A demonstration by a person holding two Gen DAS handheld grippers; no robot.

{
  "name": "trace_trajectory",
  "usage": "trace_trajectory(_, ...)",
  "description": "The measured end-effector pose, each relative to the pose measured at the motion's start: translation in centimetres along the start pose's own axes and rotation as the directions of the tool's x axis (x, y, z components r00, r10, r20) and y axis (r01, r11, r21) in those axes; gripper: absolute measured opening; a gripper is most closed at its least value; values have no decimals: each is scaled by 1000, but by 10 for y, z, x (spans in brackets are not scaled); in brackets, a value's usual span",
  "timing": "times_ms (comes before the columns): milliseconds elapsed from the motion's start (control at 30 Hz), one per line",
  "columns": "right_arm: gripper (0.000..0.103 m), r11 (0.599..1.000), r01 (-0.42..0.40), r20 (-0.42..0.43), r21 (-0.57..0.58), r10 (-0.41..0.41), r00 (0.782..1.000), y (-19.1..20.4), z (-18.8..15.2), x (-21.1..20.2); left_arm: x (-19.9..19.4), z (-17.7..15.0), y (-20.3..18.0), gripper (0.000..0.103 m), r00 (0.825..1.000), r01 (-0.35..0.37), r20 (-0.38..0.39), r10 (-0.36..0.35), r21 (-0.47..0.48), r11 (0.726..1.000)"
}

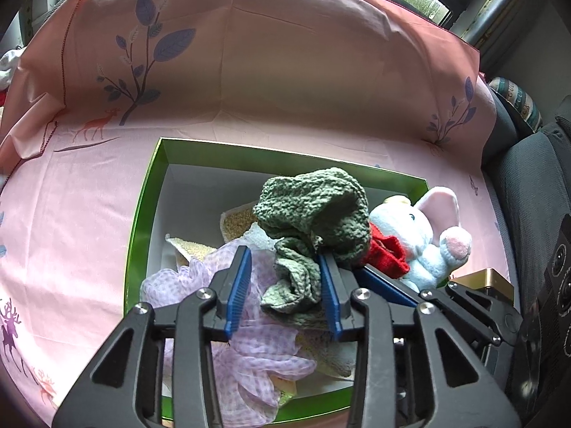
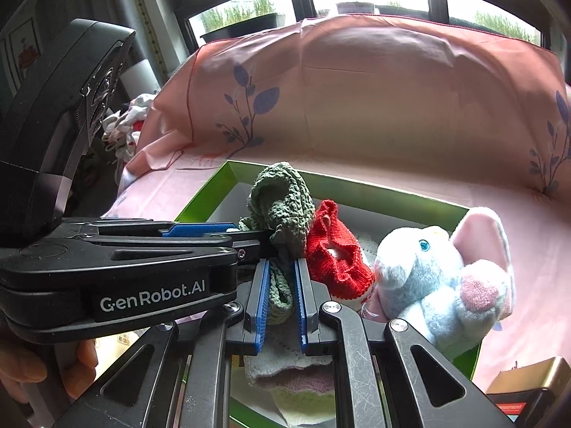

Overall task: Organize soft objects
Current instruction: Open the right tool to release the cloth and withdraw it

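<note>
— Right wrist view: is the right tool (image 2: 282, 278) clamped on that green knit cloth (image 2: 282, 196)?
— Yes, over the green box (image 2: 357, 185). The left tool (image 1: 283, 278) straddles the same cloth, pads apart, not pressing.

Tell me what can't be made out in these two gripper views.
- Box floor, left wrist view: mostly buried under cloths.
- Plush elephant, right wrist view: lower body hidden behind the right hand-held gripper.
- Gold object, left wrist view: mostly hidden by gripper frames; identity unclear.
</note>
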State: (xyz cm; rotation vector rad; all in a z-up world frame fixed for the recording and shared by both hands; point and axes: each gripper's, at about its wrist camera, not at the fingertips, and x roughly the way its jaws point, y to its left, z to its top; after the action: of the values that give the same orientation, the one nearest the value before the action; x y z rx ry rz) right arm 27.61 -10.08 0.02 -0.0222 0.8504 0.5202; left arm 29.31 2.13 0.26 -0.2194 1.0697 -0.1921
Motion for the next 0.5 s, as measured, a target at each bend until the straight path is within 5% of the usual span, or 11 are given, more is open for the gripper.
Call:
trace_trajectory(100, 24, 1000, 19, -8, -11, -19, 1000, 2, -3, -3, -3, -1, 3, 68, 1000, -27, 3, 27, -8, 1000)
trace_trajectory(333, 73, 997, 75, 35, -23, -74, 997, 7, -10, -23, -18, -8, 11, 85, 998, -64, 23, 64, -24, 998)
trace_trajectory(500, 75, 996, 93, 39, 0, -93, 995, 4, -12, -35, -33, -14, 12, 89, 994, -96, 47, 97, -15, 995)
